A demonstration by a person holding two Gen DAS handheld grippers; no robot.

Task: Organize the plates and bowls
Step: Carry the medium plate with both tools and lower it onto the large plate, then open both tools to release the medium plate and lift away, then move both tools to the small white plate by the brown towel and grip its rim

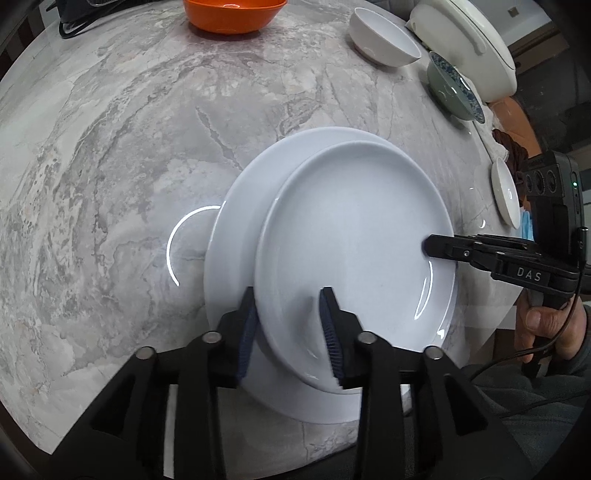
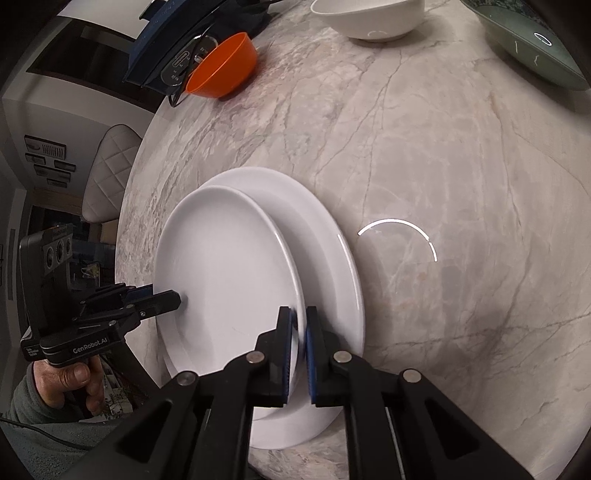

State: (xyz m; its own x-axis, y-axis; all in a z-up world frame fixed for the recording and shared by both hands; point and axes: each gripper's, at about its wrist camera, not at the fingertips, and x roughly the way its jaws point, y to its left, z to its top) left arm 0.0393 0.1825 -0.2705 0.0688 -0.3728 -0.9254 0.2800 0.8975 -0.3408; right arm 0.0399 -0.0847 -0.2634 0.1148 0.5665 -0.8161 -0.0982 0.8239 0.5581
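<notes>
Two white plates lie stacked on the marble table [image 1: 110,147]. The upper plate [image 1: 354,236] sits shifted off centre on the lower plate [image 1: 236,229]. My left gripper [image 1: 290,321] is open and straddles the near rim of the upper plate, its pads clear of it. My right gripper [image 1: 430,248] comes in from the right. In the right wrist view my right gripper [image 2: 298,321] is shut on the rim of the upper plate [image 2: 229,266], above the lower plate [image 2: 328,258]. The left gripper [image 2: 175,298] shows there at the plate's left edge.
An orange bowl [image 1: 232,14], a white bowl [image 1: 384,37], a green bowl with a blue pattern [image 1: 454,88], a large white lidded pot [image 1: 465,44] and a small white dish [image 1: 506,192] stand along the far and right sides. A padded chair [image 2: 107,173] is beyond the table edge.
</notes>
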